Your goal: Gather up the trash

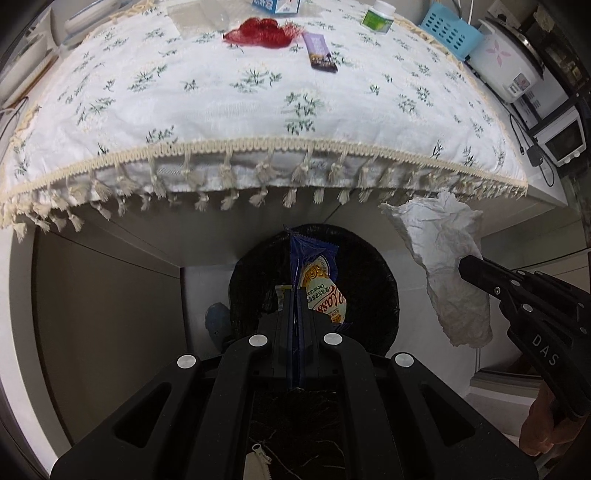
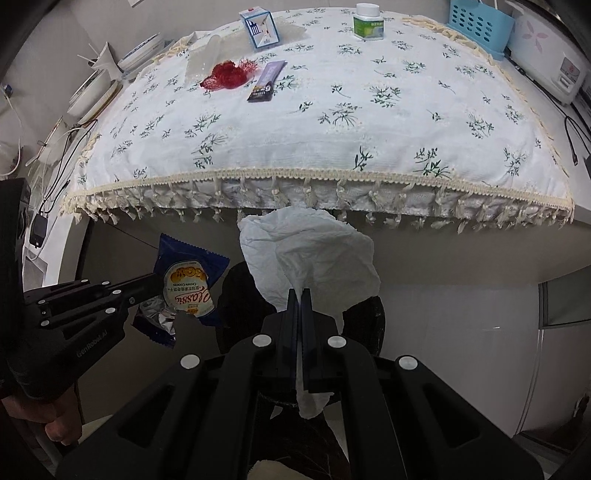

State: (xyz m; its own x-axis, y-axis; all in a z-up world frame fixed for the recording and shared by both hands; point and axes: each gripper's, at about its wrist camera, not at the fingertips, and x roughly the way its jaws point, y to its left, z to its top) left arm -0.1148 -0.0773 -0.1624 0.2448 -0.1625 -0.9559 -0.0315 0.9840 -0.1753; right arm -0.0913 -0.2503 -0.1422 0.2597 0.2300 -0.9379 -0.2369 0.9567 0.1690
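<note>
The left gripper [image 1: 295, 295] is pinching a blue cookie wrapper [image 1: 320, 284] between closed fingers, low in the centre of the left view, right over the black-lined bin [image 1: 369, 280]. The right gripper [image 2: 300, 295] is clamping a crumpled white tissue [image 2: 310, 251] the same way, at the centre of the right view, above the bin's dark mouth [image 2: 236, 295].

The tissue is billowing wide and light, so on release it could be drifting past the rim onto the floor. The wrapper is hanging off to one side of the fingers and is stiff and torn open, foil showing; it could be catching on the liner's edge or clinging to a pad.

More trash is waiting at the top of both views on the floral tablecloth [image 2: 332, 147]: red mesh [image 2: 223, 75], a purple wrapper [image 2: 267, 81], a small carton [image 2: 260, 27] and a white-capped bottle [image 2: 367, 22].
</note>
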